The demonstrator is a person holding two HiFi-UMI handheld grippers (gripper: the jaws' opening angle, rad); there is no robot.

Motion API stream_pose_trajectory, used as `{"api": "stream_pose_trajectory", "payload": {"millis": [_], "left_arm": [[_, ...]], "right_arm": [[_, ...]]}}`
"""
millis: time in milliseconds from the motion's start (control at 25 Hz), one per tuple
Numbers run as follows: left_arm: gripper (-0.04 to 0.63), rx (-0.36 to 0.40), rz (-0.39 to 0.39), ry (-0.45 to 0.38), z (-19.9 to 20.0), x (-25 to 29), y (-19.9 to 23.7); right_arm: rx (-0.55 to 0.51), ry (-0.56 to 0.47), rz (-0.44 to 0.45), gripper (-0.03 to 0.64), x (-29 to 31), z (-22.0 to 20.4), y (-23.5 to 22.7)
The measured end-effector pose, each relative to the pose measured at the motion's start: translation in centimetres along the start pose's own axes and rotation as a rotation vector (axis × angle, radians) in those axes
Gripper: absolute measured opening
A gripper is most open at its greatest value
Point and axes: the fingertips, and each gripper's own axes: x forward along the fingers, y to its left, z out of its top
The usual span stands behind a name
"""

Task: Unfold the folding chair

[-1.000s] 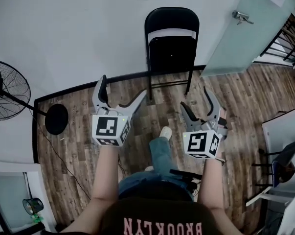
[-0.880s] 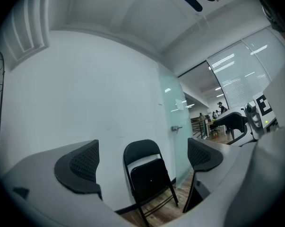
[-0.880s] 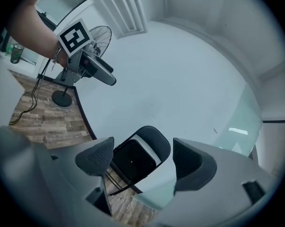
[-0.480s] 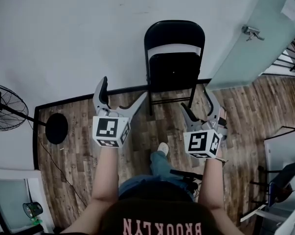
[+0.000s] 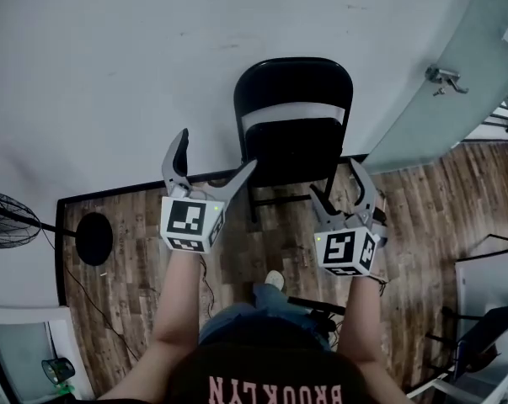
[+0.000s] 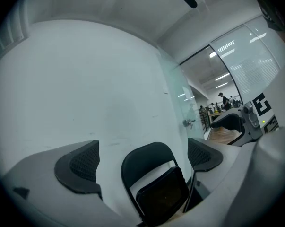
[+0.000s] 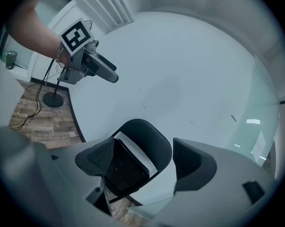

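Note:
The black folding chair (image 5: 294,116) stands folded flat, leaning against the white wall, its seat panel (image 5: 291,151) upright under the curved backrest. My left gripper (image 5: 216,154) is open just left of the chair's frame, one fingertip close to its left edge, with nothing between the jaws. On the other side, my right gripper (image 5: 335,182) hangs open and empty by the right leg. The left gripper view frames the chair (image 6: 154,183) between that gripper's (image 6: 142,160) wide pads. In the right gripper view the chair (image 7: 142,145) sits between the open right gripper (image 7: 144,160) pads, apart from them.
A glass door (image 5: 456,108) with a metal handle (image 5: 443,78) stands right of the chair. A floor fan's round base (image 5: 93,238) and cable lie on the wood floor at left. An office chair (image 5: 489,326) is at lower right. The person's foot (image 5: 275,280) is below the chair.
Both grippers and the person have moved forward toward the chair, which now looks larger and nearer. The jaws of both stay open as before.

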Motion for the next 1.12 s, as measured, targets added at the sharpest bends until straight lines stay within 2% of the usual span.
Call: {"api": "stream_pose_trajectory", "payload": {"millis": [240, 600, 680, 880, 1120], "left_arm": [[0.569, 0.027, -0.02, 0.078, -2.7, 4.2, 0.1], [0.569, -0.04, -0.041, 0.148, -7.4, 10.2, 3.0], [0.569, -0.051, -0.061, 0.158, -8.4, 12.3, 3.9], [0.569, -0.064, -0.143, 0.191, -11.0, 17.8, 5.5], [0.568, -0.123, -0.204, 0.234, -14.7, 23.7, 8.5]], "right_arm": [[0.017, 0.03, 0.03, 0.382, 4.2, -2.3, -1.1], [0.077, 0.115, 0.084, 0.382, 9.9, -5.6, 0.7], [0.109, 0.148, 0.073, 0.382, 11.5, -6.7, 0.4], [0.277, 0.214, 0.022, 0.382, 15.7, -9.1, -0.7], [0.302, 0.325, 0.046, 0.382, 21.1, -11.4, 0.4]]}}
